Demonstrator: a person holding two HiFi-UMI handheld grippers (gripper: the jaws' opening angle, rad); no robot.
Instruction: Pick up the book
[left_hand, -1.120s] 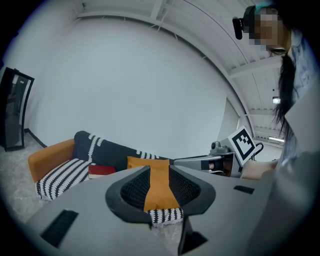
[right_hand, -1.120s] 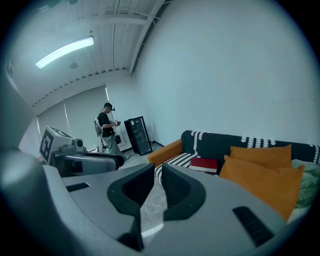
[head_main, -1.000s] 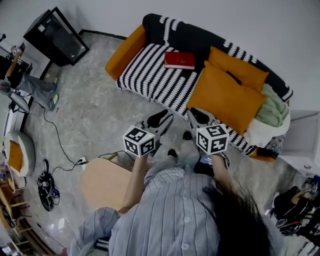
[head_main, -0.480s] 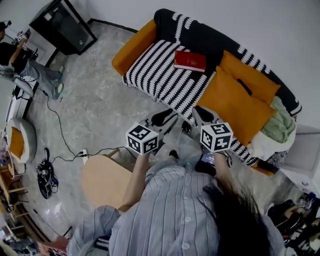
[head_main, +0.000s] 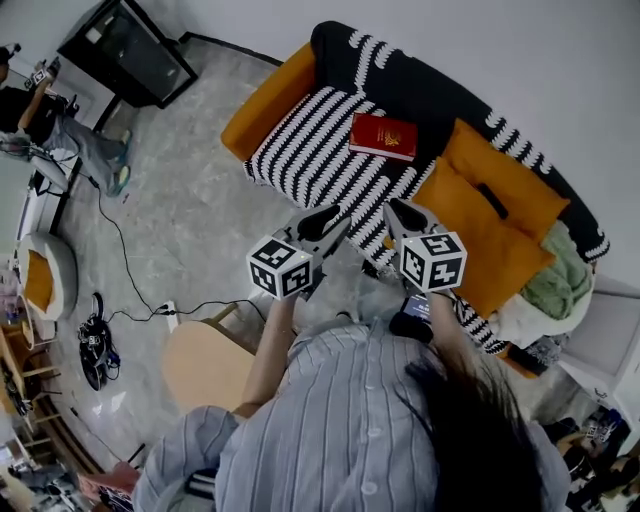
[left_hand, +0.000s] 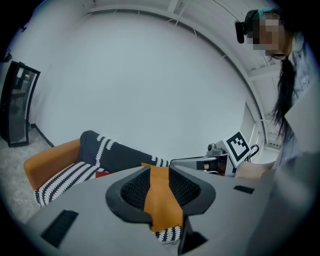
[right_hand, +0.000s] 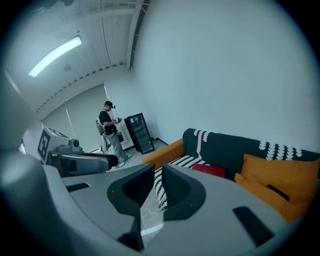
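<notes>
Right, both grippers are closed and empty: left gripper (head_main: 318, 222) and right gripper (head_main: 405, 214) sit mid-frame, well short of the book (head_main: 383, 136). The book lies flat on the striped sofa (head_main: 300, 160) seat, upper middle, by the backrest. Suggest opening the jaws early, coming in low and sliding one jaw under the near edge. Orange cushions (head_main: 490, 230) sit just right of it, so keep clear. Wooden stool (head_main: 205, 365) and floor cable (head_main: 125, 265) at lower left look out of the path.
</notes>
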